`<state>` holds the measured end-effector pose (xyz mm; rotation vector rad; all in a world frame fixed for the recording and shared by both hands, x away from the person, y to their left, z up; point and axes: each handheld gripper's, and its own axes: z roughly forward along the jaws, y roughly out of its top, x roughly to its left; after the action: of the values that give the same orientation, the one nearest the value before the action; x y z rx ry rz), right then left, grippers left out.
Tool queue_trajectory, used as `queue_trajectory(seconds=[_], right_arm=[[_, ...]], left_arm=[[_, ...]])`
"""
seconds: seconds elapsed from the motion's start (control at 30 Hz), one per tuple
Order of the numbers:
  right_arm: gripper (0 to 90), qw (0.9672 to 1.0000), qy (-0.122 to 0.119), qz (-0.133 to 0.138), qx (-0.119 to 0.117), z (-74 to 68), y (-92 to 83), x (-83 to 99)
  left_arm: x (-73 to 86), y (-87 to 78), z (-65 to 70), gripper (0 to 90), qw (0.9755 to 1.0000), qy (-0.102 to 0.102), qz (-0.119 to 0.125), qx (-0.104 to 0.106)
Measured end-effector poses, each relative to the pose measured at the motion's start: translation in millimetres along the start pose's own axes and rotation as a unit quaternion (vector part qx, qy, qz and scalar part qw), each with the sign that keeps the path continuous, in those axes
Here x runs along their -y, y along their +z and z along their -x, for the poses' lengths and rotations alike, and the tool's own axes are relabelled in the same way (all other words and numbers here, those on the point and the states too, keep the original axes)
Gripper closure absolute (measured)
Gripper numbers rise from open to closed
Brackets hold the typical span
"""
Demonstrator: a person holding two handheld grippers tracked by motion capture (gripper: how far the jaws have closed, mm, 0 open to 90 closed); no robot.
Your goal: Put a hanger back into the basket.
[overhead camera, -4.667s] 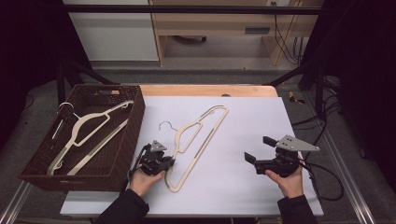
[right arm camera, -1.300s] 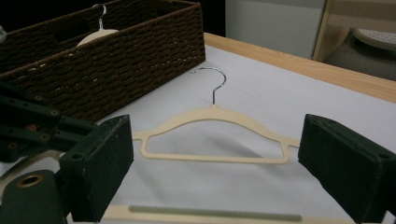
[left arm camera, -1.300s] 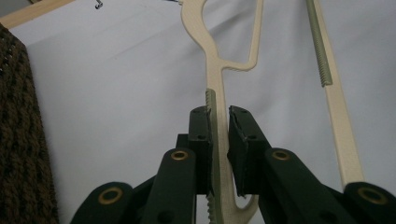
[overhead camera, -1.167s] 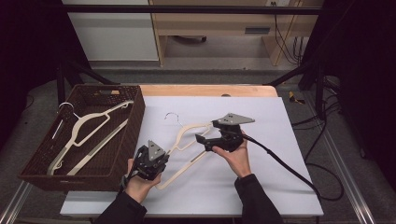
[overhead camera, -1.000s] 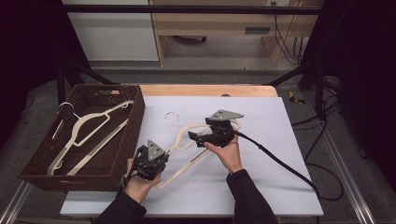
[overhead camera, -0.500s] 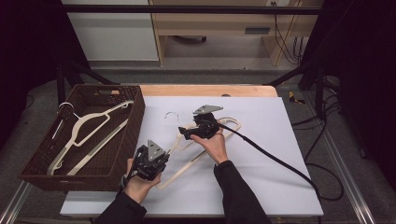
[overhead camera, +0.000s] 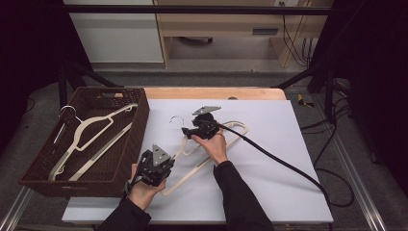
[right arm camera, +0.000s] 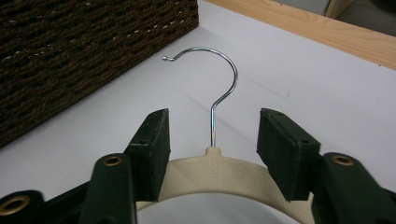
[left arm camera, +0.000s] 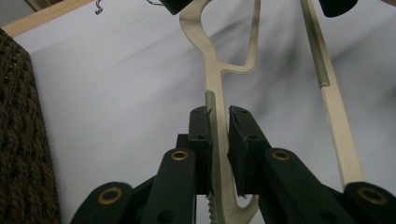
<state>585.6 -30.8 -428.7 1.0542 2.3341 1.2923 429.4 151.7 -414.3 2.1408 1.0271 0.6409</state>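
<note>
From above, the left gripper (overhead camera: 155, 166) anchors the cream hanger (overhead camera: 226, 144) by its shoulder end. Its own view shows jaws pinching that arm. Right gripper (right arm camera: 212, 140) jaws, just closing, straddle the neck untouched, hook (right arm camera: 219, 74) beyond them.

Hanger (overhead camera: 202, 149) neck hidden under right gripper (overhead camera: 188, 133).

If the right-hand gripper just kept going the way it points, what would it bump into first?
Probably the hanger: its neck already sits between the right gripper jaws. Past that comes its metal hook, then the wicker basket.
</note>
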Motion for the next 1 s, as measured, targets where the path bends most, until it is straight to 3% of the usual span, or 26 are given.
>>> queue_trajectory(seconds=[0.1,0.2,0.33,0.57,0.87,0.9,1.0], right_arm=[[51.1,1.0,0.009,-0.004,-0.001,1.9,4.5,-0.8],[55.5,0.9997,0.02,-0.01,0.002,1.1,10.0,-1.2],[62.8,0.9998,0.014,-0.016,-0.003,2.5,16.2,0.6],[81.2,0.9994,0.022,-0.026,-0.004,2.3,18.9,2.2],[83.2,0.9992,0.022,-0.033,-0.005,1.0,12.5,-0.9],[83.3,0.9993,0.017,-0.032,-0.005,1.2,11.5,-0.9],[83.8,0.9994,0.012,-0.033,-0.003,-0.9,8.4,-1.4]], left_arm=[[0.4,-0.1,2.0,79.4,0.9999,-0.007,-0.004,0.012],[0.2,-0.2,1.6,79.4,1.0,-0.002,-0.002,0.005],[0.1,-0.7,1.5,79.4,0.9999,0.009,-0.008,0.003],[1.1,1.3,3.7,79.4,1.0,0.007,-0.005,0.003],[4.0,1.5,7.0,79.3,0.9998,0.015,-0.011,0.008],[4.9,2.7,7.6,79.3,0.9999,0.007,-0.007,0.008],[5.7,5.2,3.9,79.0,0.9996,0.006,-0.014,0.024]])
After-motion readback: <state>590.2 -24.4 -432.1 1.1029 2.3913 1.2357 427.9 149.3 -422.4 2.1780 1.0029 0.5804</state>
